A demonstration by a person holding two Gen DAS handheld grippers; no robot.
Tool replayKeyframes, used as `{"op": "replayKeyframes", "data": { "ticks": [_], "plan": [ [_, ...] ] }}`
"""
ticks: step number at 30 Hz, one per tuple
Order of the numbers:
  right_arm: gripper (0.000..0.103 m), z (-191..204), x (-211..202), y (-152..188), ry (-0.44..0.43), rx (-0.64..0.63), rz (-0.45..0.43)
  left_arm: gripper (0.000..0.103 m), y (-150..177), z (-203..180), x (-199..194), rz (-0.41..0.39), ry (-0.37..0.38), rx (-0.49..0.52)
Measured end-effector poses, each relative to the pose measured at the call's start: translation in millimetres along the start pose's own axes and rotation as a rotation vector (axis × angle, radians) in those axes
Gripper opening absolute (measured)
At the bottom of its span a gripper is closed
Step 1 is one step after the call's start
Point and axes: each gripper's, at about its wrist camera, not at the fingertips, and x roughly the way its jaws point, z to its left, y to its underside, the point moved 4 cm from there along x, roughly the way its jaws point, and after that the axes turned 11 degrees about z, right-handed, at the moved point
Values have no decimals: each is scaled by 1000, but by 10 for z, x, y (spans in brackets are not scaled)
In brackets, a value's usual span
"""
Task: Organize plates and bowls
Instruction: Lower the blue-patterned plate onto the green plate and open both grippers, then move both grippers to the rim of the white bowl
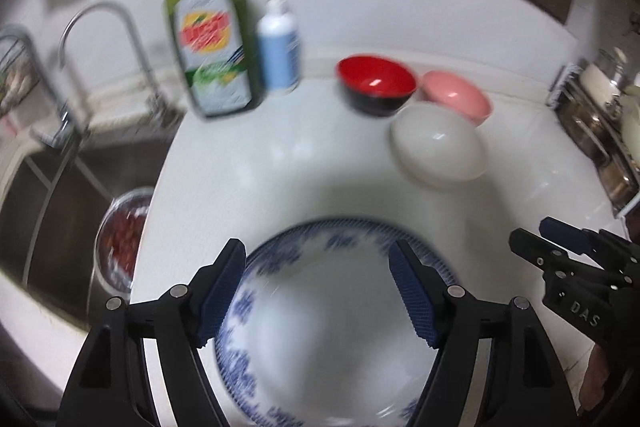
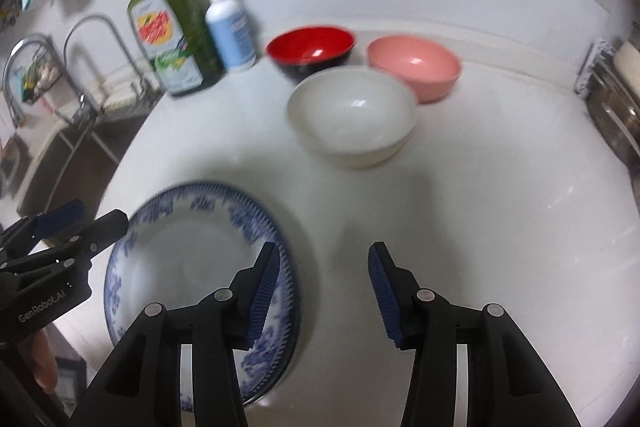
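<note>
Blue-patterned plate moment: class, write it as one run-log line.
left gripper: open, over blue-patterned plate | right gripper: open, empty, at plate's right edge | white bowl, red bowl, pink bowl: unstacked on counter

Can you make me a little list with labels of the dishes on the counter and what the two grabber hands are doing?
plates: blue-and-white patterned plates, stacked, near the counter's front
bowls: red bowl, pink bowl, white bowl, clustered behind the plates, all upright and empty
left gripper: jaws open, over the plates
right gripper: jaws open, over bare counter beside the plates, holding nothing
bottles: green dish soap bottle, white pump bottle, near the faucet
</note>
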Motion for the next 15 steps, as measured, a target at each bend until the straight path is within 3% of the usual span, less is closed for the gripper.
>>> {"op": "replayKeyframes", "data": {
  "ticks": [9, 15],
  "plan": [
    [47, -431, -291, -378, 45, 48, -77, 74, -613, -441, -75, -55, 37, 105],
    [47, -658, -334, -682, 60, 62, -98, 71, -923, -634, 42, -35, 48, 131]
  ]
}}
